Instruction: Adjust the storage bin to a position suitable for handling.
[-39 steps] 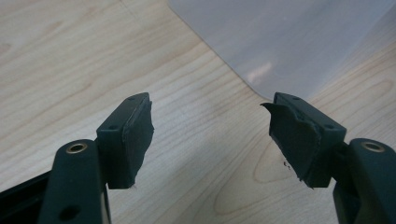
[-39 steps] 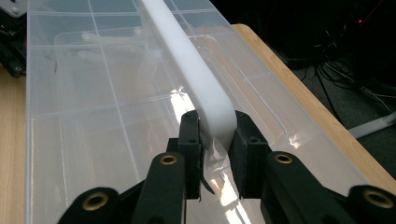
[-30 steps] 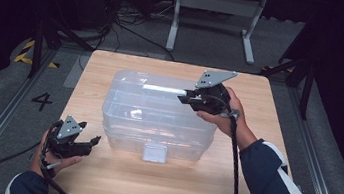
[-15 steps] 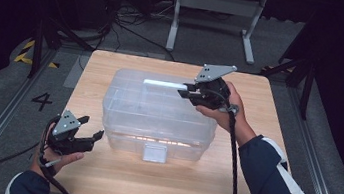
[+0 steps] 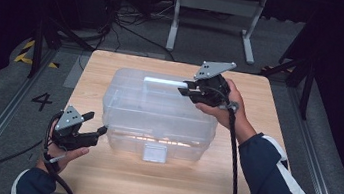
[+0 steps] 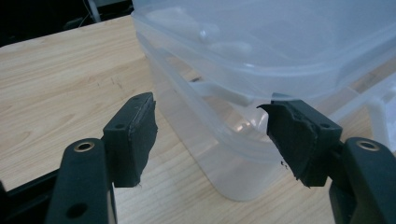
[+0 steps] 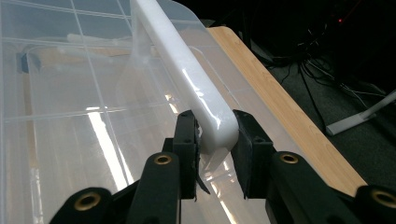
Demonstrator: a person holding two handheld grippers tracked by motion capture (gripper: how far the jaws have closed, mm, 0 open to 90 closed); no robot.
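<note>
Clear bin (image 5: 157, 118) sitting mid-tabletop (image 5: 258, 189). Right tongs (image 7: 212, 140) clamping the white latch bar (image 7: 187, 70) at the lid's far right edge. Left tongs (image 6: 210, 140) have just been closing, gaping and empty beside the bin's near-left corner. Lid appears on; opening barely begun.

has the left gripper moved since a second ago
Yes: the left gripper has shifted slightly right toward the clear bin, its jaws just closing with nothing between them.
</note>
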